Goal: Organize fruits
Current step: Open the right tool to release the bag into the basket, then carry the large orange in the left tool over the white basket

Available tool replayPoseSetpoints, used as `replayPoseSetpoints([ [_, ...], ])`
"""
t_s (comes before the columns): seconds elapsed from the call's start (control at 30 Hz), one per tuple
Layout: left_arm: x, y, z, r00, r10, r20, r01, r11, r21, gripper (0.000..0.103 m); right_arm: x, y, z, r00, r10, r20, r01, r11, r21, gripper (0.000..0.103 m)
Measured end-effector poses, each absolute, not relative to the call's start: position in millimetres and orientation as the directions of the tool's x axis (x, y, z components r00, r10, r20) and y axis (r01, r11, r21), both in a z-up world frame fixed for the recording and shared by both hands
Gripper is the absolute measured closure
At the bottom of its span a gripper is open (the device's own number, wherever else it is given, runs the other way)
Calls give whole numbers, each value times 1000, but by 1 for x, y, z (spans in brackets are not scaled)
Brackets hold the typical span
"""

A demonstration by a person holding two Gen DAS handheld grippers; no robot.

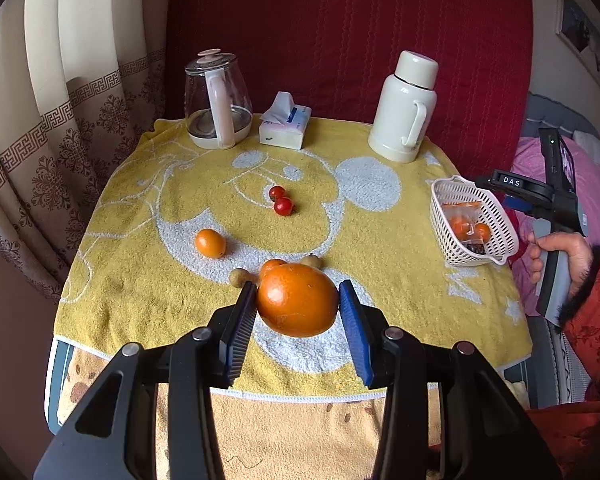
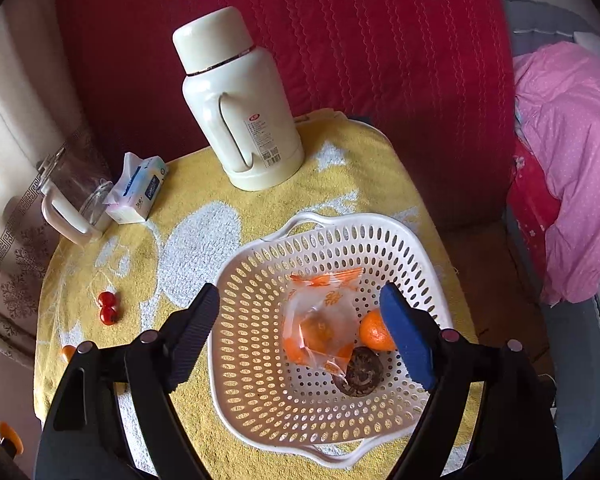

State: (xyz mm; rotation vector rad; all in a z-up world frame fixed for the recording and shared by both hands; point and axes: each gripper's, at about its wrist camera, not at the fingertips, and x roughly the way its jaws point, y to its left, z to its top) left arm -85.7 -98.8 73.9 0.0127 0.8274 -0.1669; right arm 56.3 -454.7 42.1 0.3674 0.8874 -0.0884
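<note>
Orange [image 1: 298, 300] sits between left gripper [image 1: 298, 312] jaws

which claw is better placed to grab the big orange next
Left. The left claw already brackets the big orange, its jaws open on either side. The right claw hangs open over the white basket, away from it.

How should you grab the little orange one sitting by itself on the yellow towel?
Grip the small orange fruit across its narrow middle, coming straight down from above. It is rounded, slightly longer side to side, and lies flat on the yellow towel with bare cloth all around, so jaws probably fit either side. The left gripper looks busy with the big orange.
</note>
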Motion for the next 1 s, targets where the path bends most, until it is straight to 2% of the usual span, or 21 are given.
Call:
replayPoseSetpoints([
  [0.7, -20, -235, 88, 614, -359, -703, 454, 889, -57, 61, -47, -533, 76, 703, -4, -711, 325, 891, 317, 20],
  [1.0, 16, -301, 67, 518, -430, -740, 549, 830, -99, 61, -67, -545, 68, 683, -1, -731, 358, 872, 333, 20],
])
